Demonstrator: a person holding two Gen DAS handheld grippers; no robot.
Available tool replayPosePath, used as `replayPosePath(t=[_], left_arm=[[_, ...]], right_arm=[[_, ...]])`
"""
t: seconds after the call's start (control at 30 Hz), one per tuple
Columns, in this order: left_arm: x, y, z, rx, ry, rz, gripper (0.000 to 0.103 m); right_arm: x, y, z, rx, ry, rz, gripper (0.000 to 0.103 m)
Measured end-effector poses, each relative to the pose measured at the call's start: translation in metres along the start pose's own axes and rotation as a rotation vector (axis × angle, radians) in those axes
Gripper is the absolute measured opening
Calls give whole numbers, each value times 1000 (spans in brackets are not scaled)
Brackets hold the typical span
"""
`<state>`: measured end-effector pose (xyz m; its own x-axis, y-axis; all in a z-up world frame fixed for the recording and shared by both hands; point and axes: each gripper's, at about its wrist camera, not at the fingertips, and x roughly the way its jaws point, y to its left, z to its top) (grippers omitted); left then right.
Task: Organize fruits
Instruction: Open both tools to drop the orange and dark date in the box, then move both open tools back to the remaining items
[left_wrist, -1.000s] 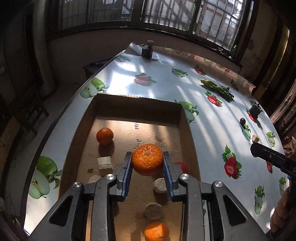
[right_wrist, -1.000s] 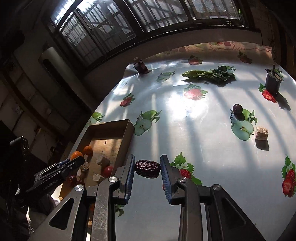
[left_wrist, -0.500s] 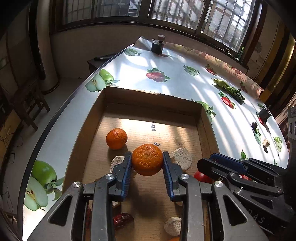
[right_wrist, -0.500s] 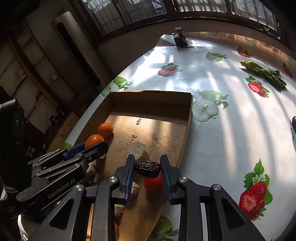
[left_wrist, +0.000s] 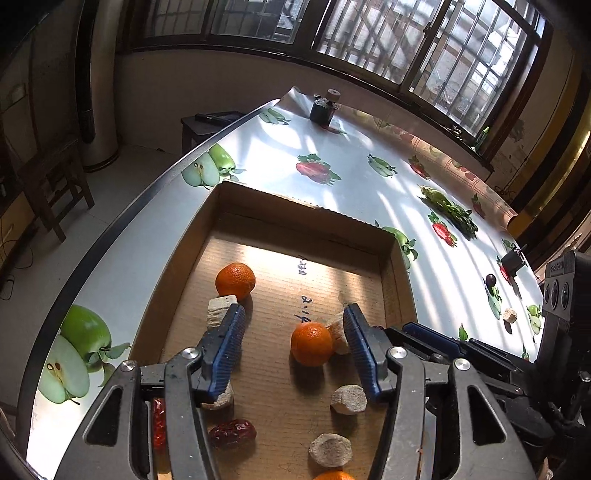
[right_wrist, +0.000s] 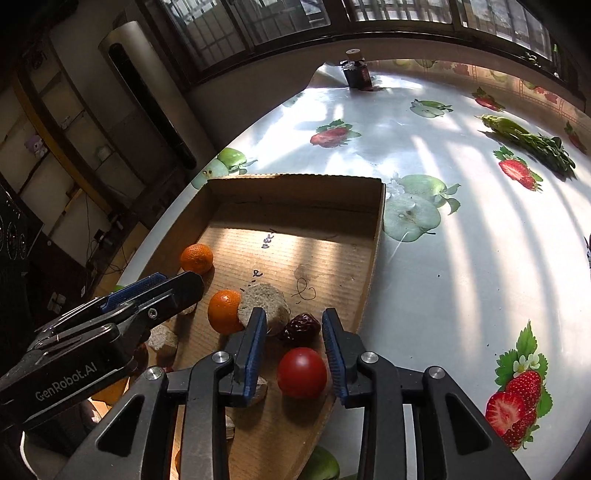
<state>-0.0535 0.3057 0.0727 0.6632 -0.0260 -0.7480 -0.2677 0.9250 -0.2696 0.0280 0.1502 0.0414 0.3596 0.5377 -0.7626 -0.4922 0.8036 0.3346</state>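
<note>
A shallow cardboard box (left_wrist: 303, 210) (right_wrist: 295, 181) lies on the table. My left gripper (left_wrist: 293, 332) is open above it; an orange (left_wrist: 311, 343) lies on the box floor between its fingers. A second orange (left_wrist: 235, 280) sits further left. My right gripper (right_wrist: 293, 332) is open over the box's right side. A dark red date (right_wrist: 300, 326) lies on the floor between its fingers, beside a red tomato (right_wrist: 301, 373). The orange (right_wrist: 223, 312) and a bread chunk (right_wrist: 264, 304) lie just left of the date.
Several bread chunks (left_wrist: 349, 398) and another date (left_wrist: 232, 432) lie in the box. On the fruit-print tablecloth (right_wrist: 461, 258) are green vegetables (left_wrist: 448, 210), a dark plum (left_wrist: 490, 280), a dark jar (left_wrist: 324, 107) and a small black cup (left_wrist: 513, 260).
Both grippers opened. The left let go of the orange and the right let go of the date; both now lie on the box floor.
</note>
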Motion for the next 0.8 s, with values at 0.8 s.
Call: replayPosePath(t=[0.8], left_arm=[[-115,-57,-71,80,-295,319,91]], right_arm=[[-143,-38,-98,133,-264,-157,57]])
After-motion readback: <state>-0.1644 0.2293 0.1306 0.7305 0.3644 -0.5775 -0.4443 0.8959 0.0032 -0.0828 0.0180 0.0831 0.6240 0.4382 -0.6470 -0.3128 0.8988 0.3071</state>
